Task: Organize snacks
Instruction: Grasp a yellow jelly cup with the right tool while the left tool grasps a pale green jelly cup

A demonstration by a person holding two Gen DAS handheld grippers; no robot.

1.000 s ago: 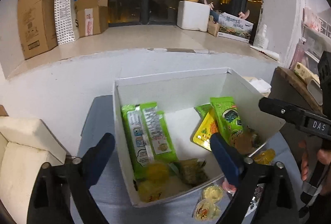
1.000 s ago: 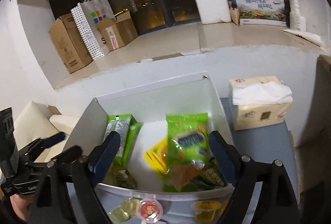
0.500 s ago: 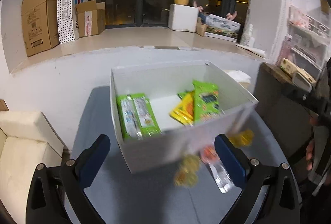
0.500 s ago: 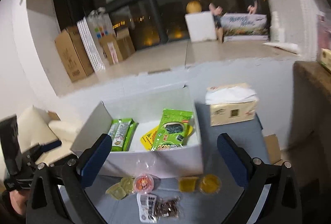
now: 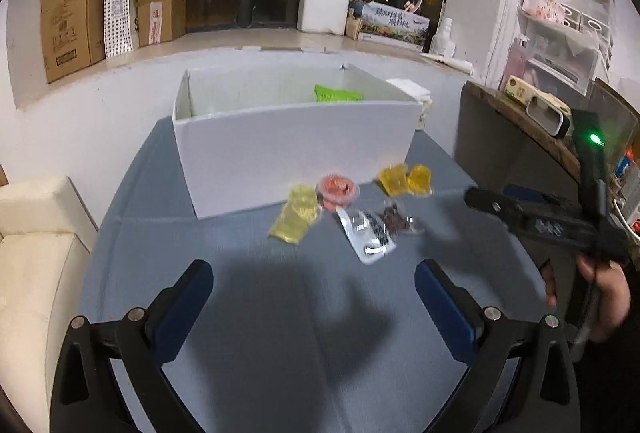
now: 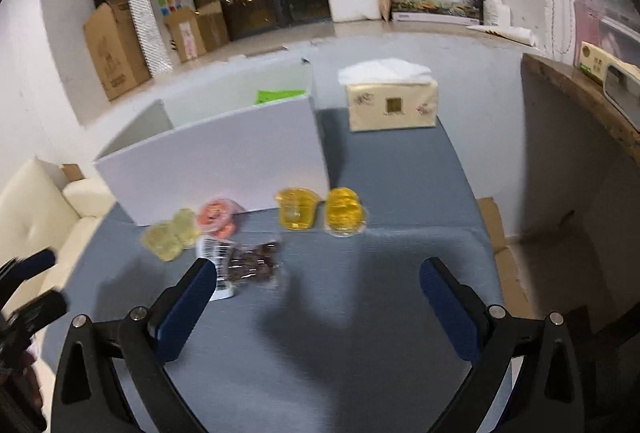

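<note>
Left wrist: bare blue tabletop (image 5: pixel 248 333) spreads below snacks (image 5: pixel 360 229) beside box (image 5: pixel 292 149).

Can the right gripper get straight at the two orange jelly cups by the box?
Probably yes: right gripper is open and empty, orange jelly cups lie ahead on bare cloth, clear of the white box.

Our left gripper (image 5: pixel 314 289) gapes empty over the desk (image 5: pixel 280 333); snacks (image 5: pixel 298 213) lie against the white box (image 5: pixel 288 153).
</note>
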